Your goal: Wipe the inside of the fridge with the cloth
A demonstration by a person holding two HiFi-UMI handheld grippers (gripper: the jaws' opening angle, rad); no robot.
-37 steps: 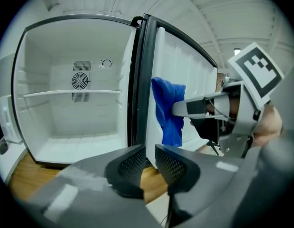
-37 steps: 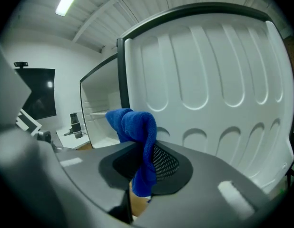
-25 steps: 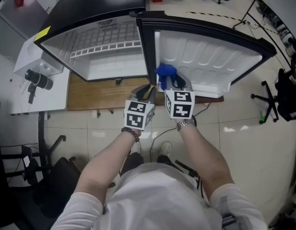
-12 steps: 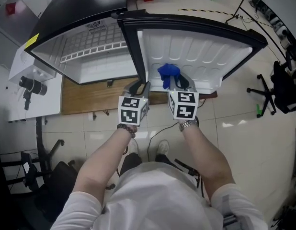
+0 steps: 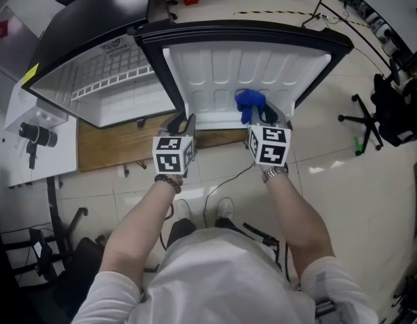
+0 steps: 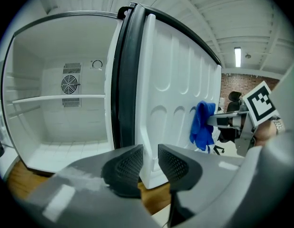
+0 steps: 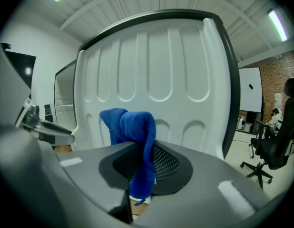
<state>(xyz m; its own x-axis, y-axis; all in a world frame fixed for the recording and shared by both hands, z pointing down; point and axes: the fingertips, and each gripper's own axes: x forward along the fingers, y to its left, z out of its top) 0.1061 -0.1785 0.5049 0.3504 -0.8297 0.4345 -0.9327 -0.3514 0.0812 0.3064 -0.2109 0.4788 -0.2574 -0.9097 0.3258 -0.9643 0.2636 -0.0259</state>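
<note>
The left hand-held gripper (image 6: pixel 149 164) is nearest. Its jaws stand apart and have just been opening. Nothing lies between the pads; only the lower corner of the door shows beyond the gap.

The right hand-held gripper (image 7: pixel 143 167) is clamped on the blue cloth (image 7: pixel 133 123). A fold is pinched between the pads, a short tail hangs below them, and the bunched remainder rises above the jaws.

Both grippers are held over the tiled floor, just in front of the front edge of the wooden board (image 5: pixel 107 144) that carries the fridge (image 5: pixel 127 96).

The cloth sits at the lower part of the white inner liner of the door (image 5: pixel 242 63). It appears to touch the liner, but contact cannot be confirmed. The door stands wide open, with a black rim outlining the moulded panel.

Farther back, the fridge cavity is white. One shelf (image 6: pixel 56 99) runs across it, and a round fan grille (image 6: pixel 69 84) sits on the rear wall.
</note>
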